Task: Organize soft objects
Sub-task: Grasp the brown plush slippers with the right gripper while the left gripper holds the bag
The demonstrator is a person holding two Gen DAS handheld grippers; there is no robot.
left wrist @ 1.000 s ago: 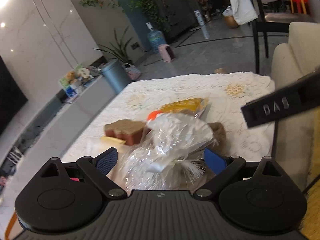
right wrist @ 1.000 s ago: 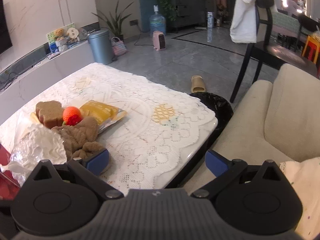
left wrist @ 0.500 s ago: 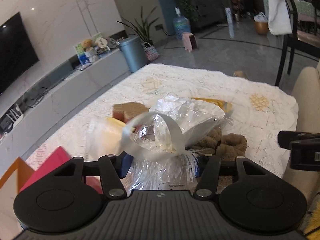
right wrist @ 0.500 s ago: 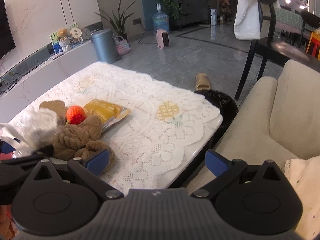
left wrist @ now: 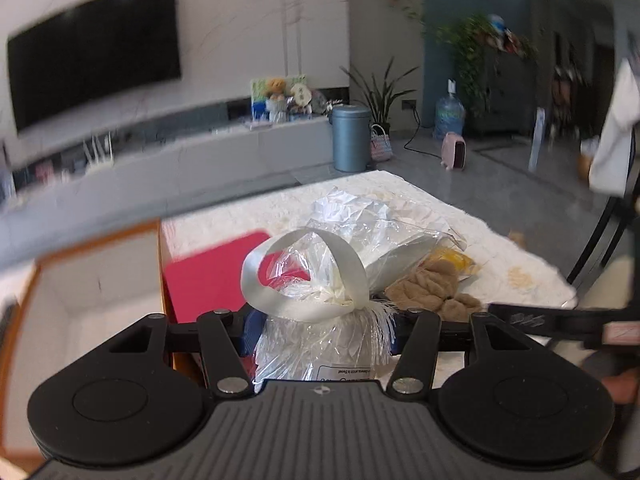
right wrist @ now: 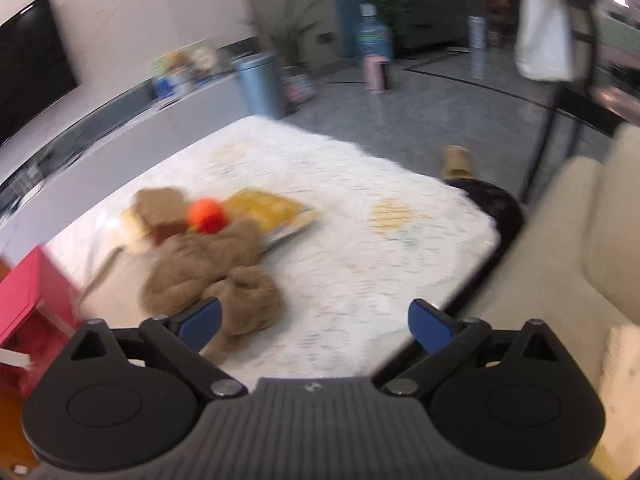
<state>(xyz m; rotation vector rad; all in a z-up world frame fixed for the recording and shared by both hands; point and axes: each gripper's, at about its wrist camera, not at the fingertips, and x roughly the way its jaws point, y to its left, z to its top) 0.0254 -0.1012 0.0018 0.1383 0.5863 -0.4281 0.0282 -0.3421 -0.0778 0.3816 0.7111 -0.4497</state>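
My left gripper (left wrist: pixel 320 332) is shut on a clear crinkled plastic bag (left wrist: pixel 360 232) tied with a white ribbon loop (left wrist: pixel 344 264), held up over the table's near left. Behind it lie a brown plush cloth (left wrist: pixel 432 284) and a yellow packet (left wrist: pixel 456 260). In the right wrist view the brown plush cloth (right wrist: pixel 208 268) sits just ahead of the left finger of my right gripper (right wrist: pixel 316 316). Its jaws are wide and closing slightly, with only tablecloth between them. An orange ball (right wrist: pixel 206 216), a yellow packet (right wrist: pixel 272 210) and a brown spongy block (right wrist: pixel 160 204) lie further back.
A red box (left wrist: pixel 208 280) and an orange-rimmed open box (left wrist: pixel 96 288) stand at the table's left end. The lace-covered table (right wrist: pixel 360 240) ends at the right, where a black bin (right wrist: pixel 496 208) and a cream sofa (right wrist: pixel 560 260) stand.
My left gripper closed on the ribboned bag, lifted it and swung left toward the boxes. The bag has left the right wrist view. My right gripper barely moved.
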